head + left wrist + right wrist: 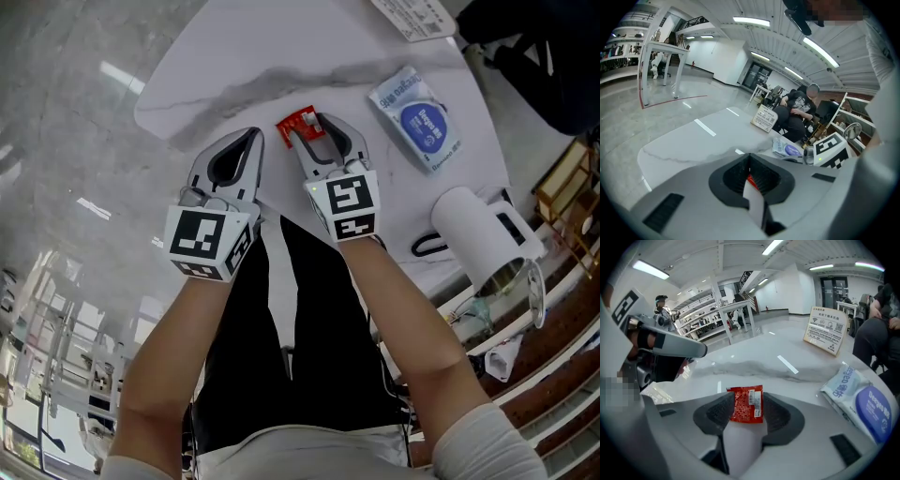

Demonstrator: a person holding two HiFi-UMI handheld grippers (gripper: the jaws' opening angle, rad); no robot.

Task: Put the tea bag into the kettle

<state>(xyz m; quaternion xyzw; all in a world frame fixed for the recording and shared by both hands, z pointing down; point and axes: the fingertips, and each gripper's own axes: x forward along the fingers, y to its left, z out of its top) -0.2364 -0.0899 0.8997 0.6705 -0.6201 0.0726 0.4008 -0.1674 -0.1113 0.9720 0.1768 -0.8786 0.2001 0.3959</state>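
The tea bag's red packet lies at the tips of my right gripper. That gripper's jaws stand apart with the packet in the gap, its edges close to both pads; I see no squeeze on it. My left gripper sits just to the left, shut on a thin white and red strip. The white kettle stands at the table's right edge, beyond the right gripper, with its lid swung open.
A blue and white pack of wipes lies right of the packet on the white marble table. A printed sign stands at the far edge. A seated person is behind the table.
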